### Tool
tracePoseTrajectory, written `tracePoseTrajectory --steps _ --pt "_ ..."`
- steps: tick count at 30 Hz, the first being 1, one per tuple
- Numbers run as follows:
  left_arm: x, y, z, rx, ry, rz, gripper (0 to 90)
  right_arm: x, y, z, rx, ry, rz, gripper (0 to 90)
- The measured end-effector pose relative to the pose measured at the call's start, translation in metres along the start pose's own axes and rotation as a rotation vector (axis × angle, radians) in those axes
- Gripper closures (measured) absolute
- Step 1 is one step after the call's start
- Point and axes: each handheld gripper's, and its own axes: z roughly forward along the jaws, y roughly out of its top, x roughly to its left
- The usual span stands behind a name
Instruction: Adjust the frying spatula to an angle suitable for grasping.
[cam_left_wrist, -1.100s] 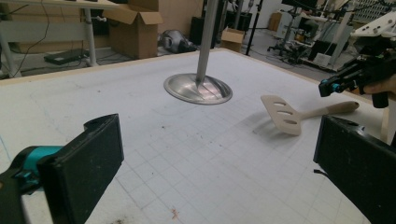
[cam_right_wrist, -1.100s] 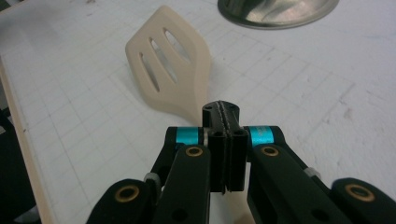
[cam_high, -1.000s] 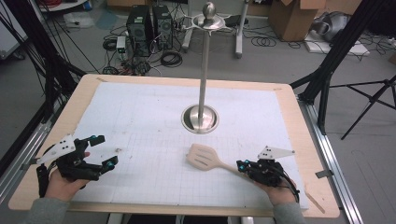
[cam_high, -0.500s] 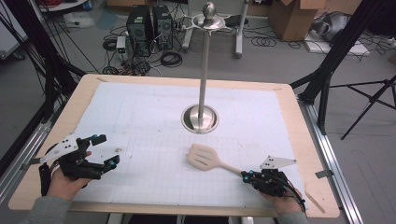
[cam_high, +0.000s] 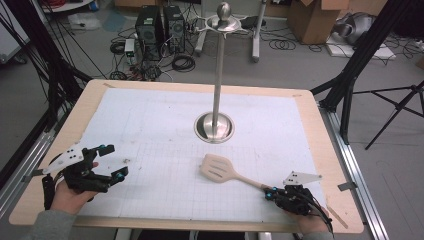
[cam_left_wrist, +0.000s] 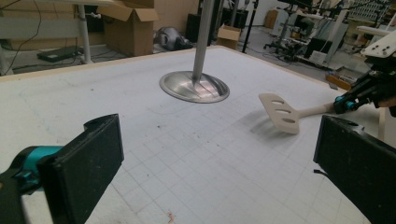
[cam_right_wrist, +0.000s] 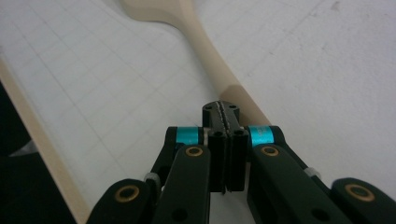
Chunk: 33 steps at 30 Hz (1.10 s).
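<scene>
Right tongs (cam_high: 270, 194) closed at the handle end of the cream slotted wooden spatula (cam_high: 224, 170); left tongs (cam_high: 113, 161) open, empty.
Spatula lies flat on my white gridded worktop (cam_high: 165, 125), near the steel stand's round base (cam_high: 214, 126).

spatula (cam_high: 222, 170): smooth matt pale wood | stand (cam_high: 215, 126): polished shiny metal | mat (cam_high: 150, 130): matt white gridded sheet, speckled | table (cam_high: 330, 165): light wood rim | right gripper (cam_right_wrist: 223, 109): black matt plastic, teal glossy accents

A lab or workshop is showing here. Computer towers (cam_high: 160, 30), loose cables (cam_high: 182, 62) and cardboard boxes (cam_high: 315, 20) are sitting around black tripod legs (cam_high: 360, 65).
</scene>
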Motion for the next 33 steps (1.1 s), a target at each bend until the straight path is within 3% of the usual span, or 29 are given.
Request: tracePoseTrajectory --steps 9,12,18,27,33 --pt "0.000 -0.001 -0.002 0.007 0.009 0.002 2.0 -0.008 -0.002 0.003 -0.026 0.003 -0.042 90.0" --pt "0.000 -0.002 -0.002 0.010 0.011 0.001 2.0 -0.009 -0.001 0.004 -0.025 -0.016 -0.066 90.0" --pt "0.000 -0.003 -0.006 0.011 0.019 -0.002 2.0 -0.015 0.003 0.006 -0.041 -0.044 -0.038 90.0" --pt "-0.001 -0.005 -0.014 0.021 0.032 -0.004 2.0 -0.028 0.009 0.012 -0.054 -0.045 -0.061 90.0" --pt "-0.002 -0.006 -0.018 0.020 0.043 -0.004 2.0 -0.035 0.016 0.018 -0.061 -0.049 -0.046 90.0"
